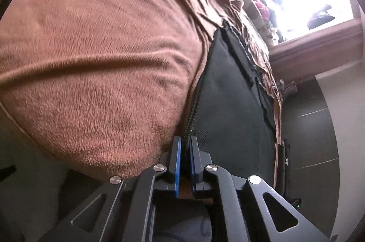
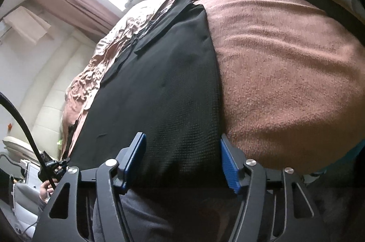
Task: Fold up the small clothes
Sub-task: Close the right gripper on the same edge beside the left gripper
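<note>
With the black garment lying flat on the brown blanket by the bed's near edge, left gripper is pinched shut on its near hem corner, prob. to lift for a fold. Right gripper straddles the same hem w/ jaws apart, pads not pressing yet. Garment's long axis runs from the near edge twd the window side.

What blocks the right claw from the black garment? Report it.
Nothing visible. The right claw stands open with the black garment directly between its pads, on the brown blanket. The left claw is already shut on the garment's edge.
</note>
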The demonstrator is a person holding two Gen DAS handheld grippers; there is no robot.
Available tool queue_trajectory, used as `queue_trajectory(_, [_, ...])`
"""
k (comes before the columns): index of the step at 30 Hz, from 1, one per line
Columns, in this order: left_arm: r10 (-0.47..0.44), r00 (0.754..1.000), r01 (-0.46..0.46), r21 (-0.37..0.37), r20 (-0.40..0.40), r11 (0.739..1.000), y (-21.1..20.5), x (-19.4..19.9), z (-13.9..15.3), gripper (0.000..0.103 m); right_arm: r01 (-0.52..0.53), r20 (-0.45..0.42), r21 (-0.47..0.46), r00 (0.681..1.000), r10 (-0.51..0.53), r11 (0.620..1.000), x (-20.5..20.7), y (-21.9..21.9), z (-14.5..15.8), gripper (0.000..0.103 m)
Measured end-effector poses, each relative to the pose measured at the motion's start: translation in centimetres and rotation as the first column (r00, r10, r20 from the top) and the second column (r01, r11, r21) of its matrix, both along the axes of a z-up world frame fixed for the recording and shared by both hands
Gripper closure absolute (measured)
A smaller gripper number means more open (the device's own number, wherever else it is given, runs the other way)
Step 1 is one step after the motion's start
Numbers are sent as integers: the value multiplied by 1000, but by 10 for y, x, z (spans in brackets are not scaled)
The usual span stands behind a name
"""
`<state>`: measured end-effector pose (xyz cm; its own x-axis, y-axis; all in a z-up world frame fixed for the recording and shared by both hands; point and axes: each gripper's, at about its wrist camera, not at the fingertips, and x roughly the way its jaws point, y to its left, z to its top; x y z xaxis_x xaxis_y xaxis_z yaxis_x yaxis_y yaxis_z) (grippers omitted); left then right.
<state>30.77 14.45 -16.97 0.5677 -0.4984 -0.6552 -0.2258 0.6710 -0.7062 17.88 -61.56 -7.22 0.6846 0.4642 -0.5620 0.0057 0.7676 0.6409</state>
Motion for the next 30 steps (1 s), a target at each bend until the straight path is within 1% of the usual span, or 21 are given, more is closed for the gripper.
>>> queue_trajectory(5, [-9,1000,9,18,-4,1000,-4,7,0,96,-7,19,81,1000,5,997,-4,-5,-8,45])
queue_trajectory(11, [-3,1000,3,12,-15,1000,-5,11,-5,96,-48,73,216,997,33,975,-10,-17,-19,45])
queue_trajectory(13, [-2,1000,2,16,-16,1000,-5,11,-5,96,-62,91,230,995,42,971,-14,-19,-22,45])
queue_trajectory(14, [-3,1000,3,19,-16,1000,-6,11,-5,96,-61,90,222,995,42,973,-17,-20,-24,45])
queue_trajectory(17, [-8,1000,9,31,-17,999,-8,10,-5,96,-40,60,206,998,28,978,-20,-22,-38,45])
queue_trajectory(20, [-10,1000,10,35,-22,999,-8,11,-7,96,-31,50,249,999,19,968,-22,-22,-53,45])
queue_trajectory(21, [-9,1000,10,35,-22,999,-8,11,-7,96,-30,51,259,999,18,965,-23,-21,-53,49])
queue_trajectory(22, [-9,1000,9,34,-23,999,-8,11,-7,96,-31,50,269,999,18,963,-21,-19,-54,57])
queue_trajectory(23, [-9,1000,9,34,-23,999,-8,11,-7,96,-29,48,277,999,16,960,-20,-19,-55,62])
queue_trajectory(25, [-8,1000,9,34,-22,999,-8,11,-7,96,-9,31,270,1000,1,963,-18,-18,-56,76])
queue_trajectory(26, [-8,1000,8,34,-20,999,-8,11,-7,96,-1,28,267,1000,-7,964,-20,-16,-55,80])
queue_trajectory(27, [-7,1000,7,33,-17,999,-8,10,-6,96,6,32,271,999,-16,962,-21,-17,-53,88])
queue_trajectory(28, [-7,1000,7,31,-15,999,-7,10,-6,96,12,38,278,999,-23,961,-22,-17,-51,94])
queue_trajectory(30, [-8,1000,8,30,-7,1000,-7,8,-4,96,27,55,287,997,-45,958,-27,-20,-46,98])
